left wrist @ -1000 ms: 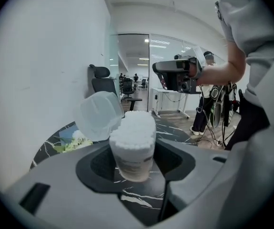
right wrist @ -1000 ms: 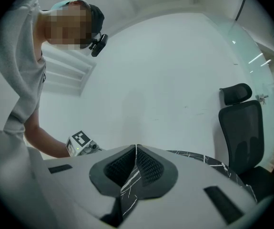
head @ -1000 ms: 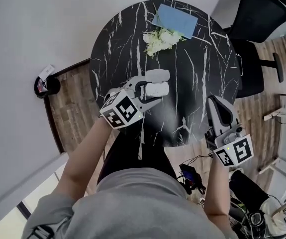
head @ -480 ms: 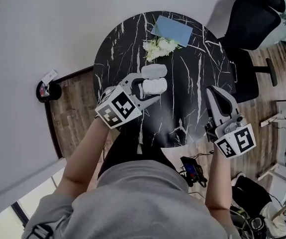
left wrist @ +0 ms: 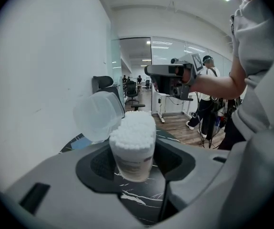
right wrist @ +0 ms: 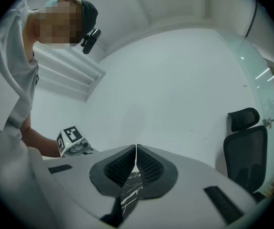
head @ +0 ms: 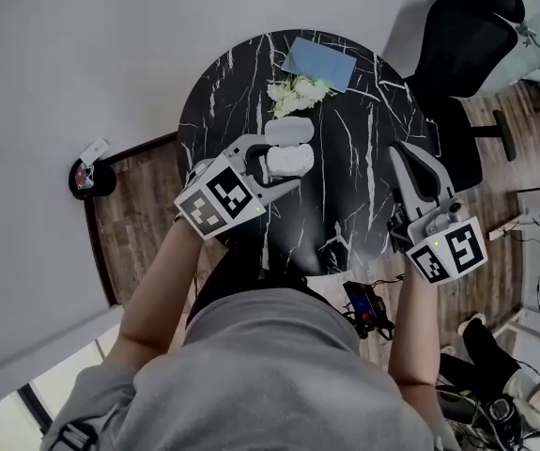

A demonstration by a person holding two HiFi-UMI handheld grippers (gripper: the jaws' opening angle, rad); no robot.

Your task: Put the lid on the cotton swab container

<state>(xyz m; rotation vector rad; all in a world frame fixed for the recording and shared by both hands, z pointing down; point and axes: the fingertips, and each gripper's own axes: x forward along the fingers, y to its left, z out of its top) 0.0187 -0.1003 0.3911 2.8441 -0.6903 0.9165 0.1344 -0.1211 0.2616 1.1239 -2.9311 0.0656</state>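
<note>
Cotton swab container (left wrist: 133, 149) sits clamped in the left gripper (left wrist: 136, 168) over the marble counter (head: 363, 195), lid (left wrist: 96, 116) flipped open, leaving the shut, empty right gripper (right wrist: 136, 162) free at right to close it.

Left tongs (head: 286, 158) gripping container (left wrist: 133, 144); right tongs (right wrist: 136, 151) closed, empty.

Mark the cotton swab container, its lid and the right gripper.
cotton swab container (left wrist: 133, 152): left gripper view, its clear side wall.
lid (left wrist: 96, 116): left gripper view, its middle.
right gripper (right wrist: 136, 149): right gripper view, between its closed jaws.
</note>
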